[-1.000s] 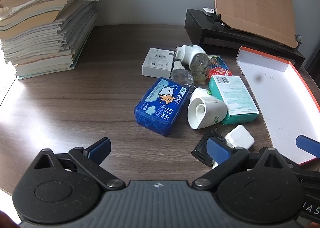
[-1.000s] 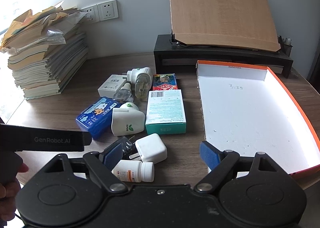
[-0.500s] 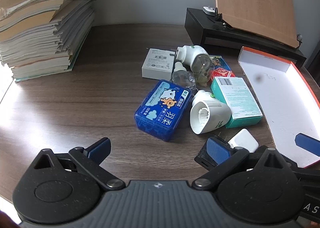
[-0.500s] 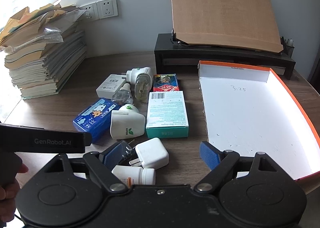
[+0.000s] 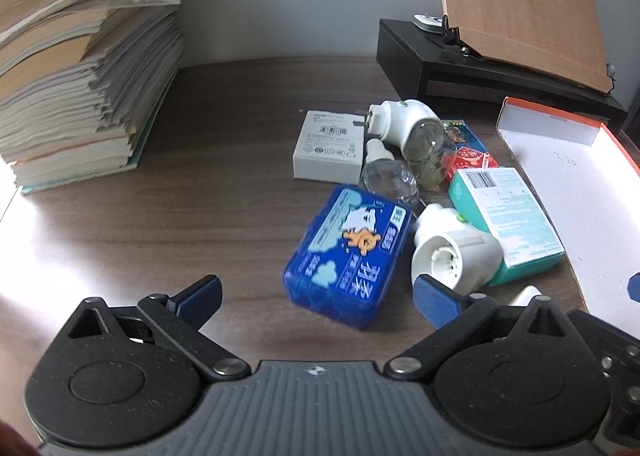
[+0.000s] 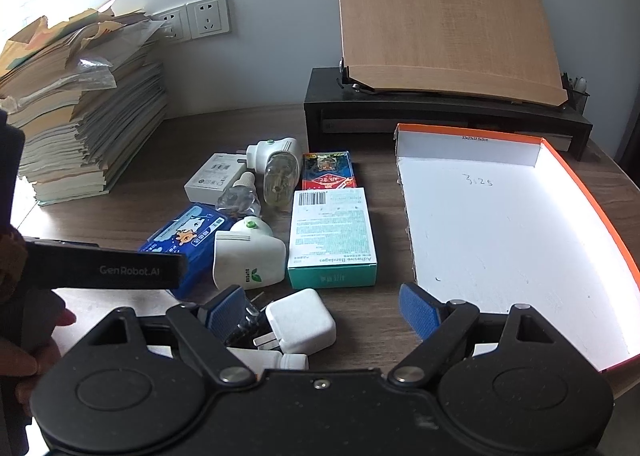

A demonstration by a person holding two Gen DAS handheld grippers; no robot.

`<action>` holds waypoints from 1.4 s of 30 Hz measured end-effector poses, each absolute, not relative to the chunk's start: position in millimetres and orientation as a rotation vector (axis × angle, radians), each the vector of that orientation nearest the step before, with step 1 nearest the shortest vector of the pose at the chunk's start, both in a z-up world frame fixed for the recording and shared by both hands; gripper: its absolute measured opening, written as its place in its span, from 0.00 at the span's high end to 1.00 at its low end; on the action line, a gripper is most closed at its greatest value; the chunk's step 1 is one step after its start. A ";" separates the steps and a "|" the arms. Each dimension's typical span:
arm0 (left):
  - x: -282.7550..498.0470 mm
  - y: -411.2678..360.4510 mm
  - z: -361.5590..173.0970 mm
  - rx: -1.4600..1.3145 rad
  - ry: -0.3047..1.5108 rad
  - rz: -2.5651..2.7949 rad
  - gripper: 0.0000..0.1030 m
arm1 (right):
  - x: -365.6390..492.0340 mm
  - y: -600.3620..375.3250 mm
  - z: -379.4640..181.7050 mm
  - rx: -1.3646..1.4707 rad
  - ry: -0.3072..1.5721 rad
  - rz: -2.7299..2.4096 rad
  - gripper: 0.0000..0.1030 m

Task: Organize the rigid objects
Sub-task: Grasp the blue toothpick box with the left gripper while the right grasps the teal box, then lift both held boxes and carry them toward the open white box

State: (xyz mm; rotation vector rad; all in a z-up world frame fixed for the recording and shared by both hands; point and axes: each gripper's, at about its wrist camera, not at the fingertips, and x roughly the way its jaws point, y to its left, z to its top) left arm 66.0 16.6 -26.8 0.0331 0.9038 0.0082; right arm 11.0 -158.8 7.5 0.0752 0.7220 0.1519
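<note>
Blue box [image 5: 348, 256], cartoon bear and Chinese print, lies on the desk [image 5: 200, 184] nearer the left gripper [image 5: 316, 296] than a second ago, between its spread, empty jaws. Right view: right gripper [image 6: 320, 310] gapes over a white charger [image 6: 301, 320]; teal carton [image 6: 332, 236] reads "Adhesive Bandages"; tray [image 6: 500, 236] marked "3.25"; left handle "GenRobot.AI".

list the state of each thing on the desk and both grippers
left gripper: open, holding nothing
right gripper: open, holding nothing
orange-rimmed white cardboard tray: nothing in it
blue plastic case with cartoon label: closed, lying flat
teal and white bandage box: closed, lying flat
white plug-in vaporizer with liquid bottle: on its side
white cube charger: prongs out, on its side
</note>
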 end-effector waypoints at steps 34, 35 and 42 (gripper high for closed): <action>59.1 39.7 -24.3 -0.040 0.845 -0.019 0.39 | 170.6 -149.4 -30.9 -0.038 1.008 0.161 0.18; 57.7 39.7 -21.8 -0.046 0.841 -0.012 0.39 | 170.4 -149.4 -31.4 -0.033 1.011 0.159 0.18; 50.4 32.0 -6.1 -0.086 0.800 0.021 0.39 | 147.1 -161.9 -2.9 -0.039 0.897 0.144 0.19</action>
